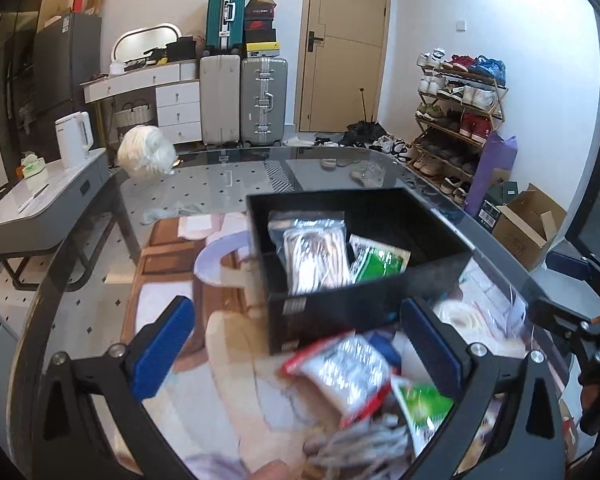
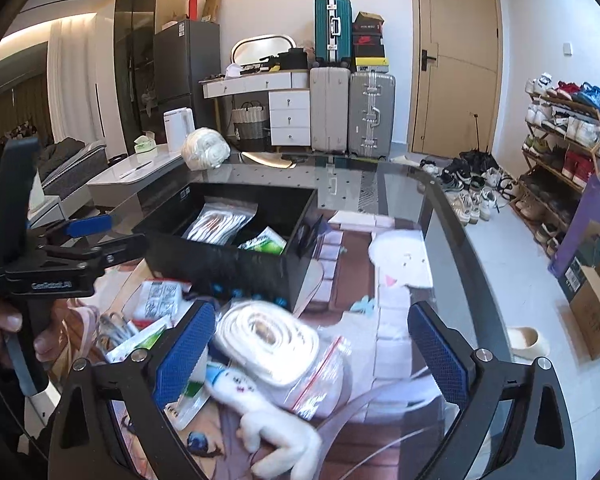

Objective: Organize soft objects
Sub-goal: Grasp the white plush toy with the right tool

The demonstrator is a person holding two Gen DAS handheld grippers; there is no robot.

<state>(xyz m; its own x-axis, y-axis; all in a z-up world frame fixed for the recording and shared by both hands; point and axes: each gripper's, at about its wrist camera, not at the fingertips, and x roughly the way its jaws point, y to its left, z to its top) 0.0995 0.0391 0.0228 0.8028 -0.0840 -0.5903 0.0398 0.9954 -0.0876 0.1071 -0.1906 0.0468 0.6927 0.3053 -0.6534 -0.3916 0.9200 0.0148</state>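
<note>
On the glass tabletop, a black box already holds two bagged items. The left hand-held gripper hangs released over a red-edged bag just before the box. The right hand-held gripper is spread wide around a bagged white roll, pads not touching it.

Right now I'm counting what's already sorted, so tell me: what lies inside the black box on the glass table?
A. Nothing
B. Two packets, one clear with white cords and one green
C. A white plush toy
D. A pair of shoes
B: the black box holds a clear packet of white cords and a green packet.
</note>
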